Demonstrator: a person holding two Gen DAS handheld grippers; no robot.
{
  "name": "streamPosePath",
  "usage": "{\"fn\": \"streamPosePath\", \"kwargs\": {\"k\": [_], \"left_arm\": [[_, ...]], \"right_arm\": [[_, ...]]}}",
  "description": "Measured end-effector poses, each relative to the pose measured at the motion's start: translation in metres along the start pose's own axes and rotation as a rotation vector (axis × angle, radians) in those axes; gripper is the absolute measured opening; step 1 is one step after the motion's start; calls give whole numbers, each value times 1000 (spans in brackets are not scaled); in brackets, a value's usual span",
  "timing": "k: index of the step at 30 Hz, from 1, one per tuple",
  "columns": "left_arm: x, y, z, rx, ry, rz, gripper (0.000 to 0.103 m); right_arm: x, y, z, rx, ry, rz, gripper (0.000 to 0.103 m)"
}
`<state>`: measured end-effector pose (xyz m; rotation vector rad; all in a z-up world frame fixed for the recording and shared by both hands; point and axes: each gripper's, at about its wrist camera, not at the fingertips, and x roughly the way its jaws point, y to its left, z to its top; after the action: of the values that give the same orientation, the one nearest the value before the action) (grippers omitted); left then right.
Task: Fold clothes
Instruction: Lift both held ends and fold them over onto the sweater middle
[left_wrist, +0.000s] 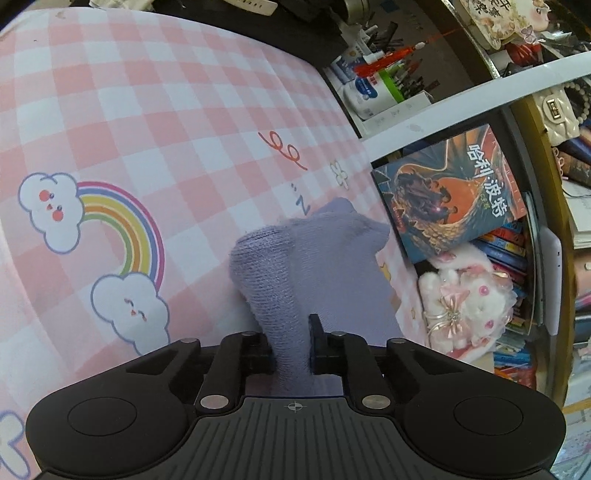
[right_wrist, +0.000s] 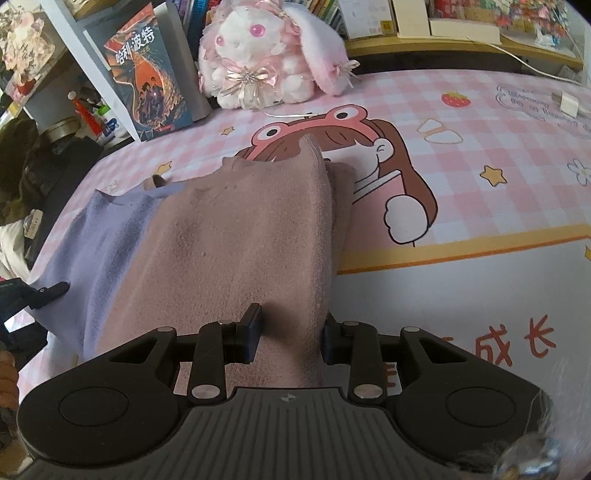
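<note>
Your left black two-finger gripper (left_wrist: 291, 347) is right at the bottom of the left view. Its two fingers squeeze a soft purple knitted sock (left_wrist: 314, 266) tight between them. The sock sticks out past the fingers and lies over the pink and white checked mat with rainbow and cloud pictures (left_wrist: 129, 129). The far end of the sock looks bumpy and folded.

Your right black two-finger gripper (right_wrist: 291, 332) is at the bottom of the right view. Its fingers sit on both sides of a fuzzy pink-brown sock (right_wrist: 243, 236). You cannot tell if they pinch it or just sit beside it. The pink-brown sock stretches away from you over the mat, and a second layer of the same cloth peeks out on its right side. The purple sock lies just beside it on the left, touching it and partly under it. At the left edge of this view you can see a black fingertip of your other gripper touching the purple sock.

Past the socks, the mat shows a cartoon girl with a pink frog hat (right_wrist: 332, 147). Farther back sits a fluffy white and pink toy bunny with a bow (right_wrist: 266, 55). Next to it, a blue and orange picture book (right_wrist: 147, 77) leans upright by a white shelf post (right_wrist: 88, 70). A small white charger plug with a cable (right_wrist: 569, 105) lies on the mat at the far right.
</note>
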<state>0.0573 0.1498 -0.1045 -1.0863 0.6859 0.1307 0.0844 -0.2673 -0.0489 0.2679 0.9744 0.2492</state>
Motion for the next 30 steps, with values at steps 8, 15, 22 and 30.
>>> {"fn": "streamPosePath", "kwargs": {"k": [8, 15, 22, 30], "left_arm": [[1, -4, 1, 36, -8, 1, 12], [-3, -17, -2, 81, -32, 24, 11], [-29, -76, -22, 283, -105, 4, 11], [-55, -171, -98, 641, -153, -38, 11]], "right_arm": [[-12, -8, 0, -20, 31, 16, 34], [-9, -14, 2, -83, 55, 93, 21], [-4, -23, 4, -129, 77, 183, 20], [1, -39, 6, -147, 100, 282, 20]]}}
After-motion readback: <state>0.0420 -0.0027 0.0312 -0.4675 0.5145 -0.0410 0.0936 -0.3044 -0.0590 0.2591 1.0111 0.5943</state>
